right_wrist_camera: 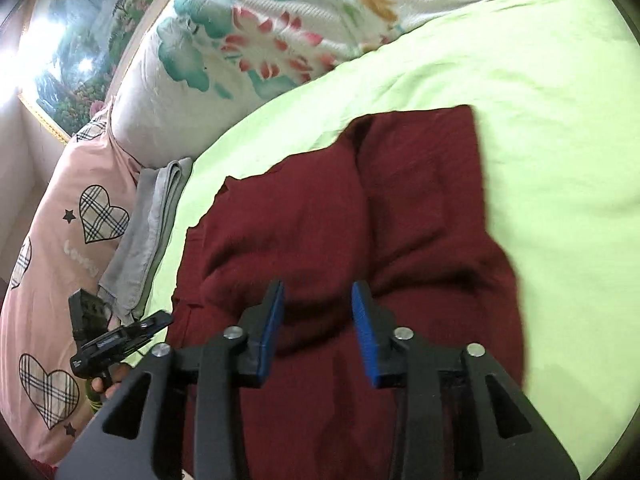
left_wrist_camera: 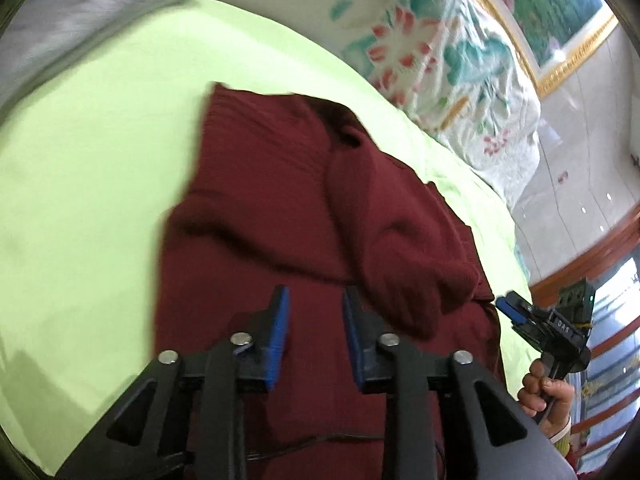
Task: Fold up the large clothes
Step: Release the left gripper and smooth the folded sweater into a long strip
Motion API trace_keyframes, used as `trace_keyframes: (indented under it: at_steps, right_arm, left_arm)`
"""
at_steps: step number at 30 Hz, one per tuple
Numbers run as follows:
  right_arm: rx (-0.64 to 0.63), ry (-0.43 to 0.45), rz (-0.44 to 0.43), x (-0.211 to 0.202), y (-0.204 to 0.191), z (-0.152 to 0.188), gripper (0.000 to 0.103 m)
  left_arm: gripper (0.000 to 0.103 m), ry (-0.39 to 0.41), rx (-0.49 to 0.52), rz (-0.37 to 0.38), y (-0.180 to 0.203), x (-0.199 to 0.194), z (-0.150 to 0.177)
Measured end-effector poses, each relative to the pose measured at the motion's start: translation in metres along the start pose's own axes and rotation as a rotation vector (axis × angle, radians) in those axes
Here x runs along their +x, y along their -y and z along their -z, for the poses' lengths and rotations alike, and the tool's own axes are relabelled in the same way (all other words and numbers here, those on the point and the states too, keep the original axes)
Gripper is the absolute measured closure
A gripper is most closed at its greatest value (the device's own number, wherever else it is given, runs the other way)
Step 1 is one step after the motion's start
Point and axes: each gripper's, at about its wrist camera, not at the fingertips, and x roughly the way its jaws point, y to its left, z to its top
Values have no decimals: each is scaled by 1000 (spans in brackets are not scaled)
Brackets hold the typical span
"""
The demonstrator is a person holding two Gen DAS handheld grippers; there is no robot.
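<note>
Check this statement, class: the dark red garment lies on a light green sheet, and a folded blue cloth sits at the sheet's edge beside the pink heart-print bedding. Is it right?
One detail is wrong: the folded cloth is grey, not blue, as the right wrist view shows. The rest stands: the dark red garment lies on the light green sheet, and the cloth sits at its edge beside the pink heart-print bedding.

The white word "Lovely" is printed on a pink pillow (right_wrist_camera: 60, 240) patterned with plaid hearts, lying at the far left of the bed. The letters "DAS" are marked in white on the black body of the right gripper (left_wrist_camera: 506, 306), seen at the right of the left wrist view.
</note>
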Motion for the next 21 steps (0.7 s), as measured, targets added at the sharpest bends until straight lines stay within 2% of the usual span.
trace_keyframes:
  at_steps: [4,9,14,17,21]
  right_arm:
    - [43,-2,46,-29,22,26,66]
    - [92,13,103,-64,49,56,64]
    - [146,7,110,-88,72,87,59]
    - [170,-47,28,-87,75,110,59]
    - [146,-106,-120,-86,66,133,59]
  left_arm:
    - [56,-27,-54,-13,-29,-42,33]
    - [53,-81,-72,-62,-58,-77,78]
    - [53,-134,-91,-37,-78,-101,122]
    - [52,-156,-85,-12,-83,-114,143]
    - [45,-192,-84,38,-76,-118,164]
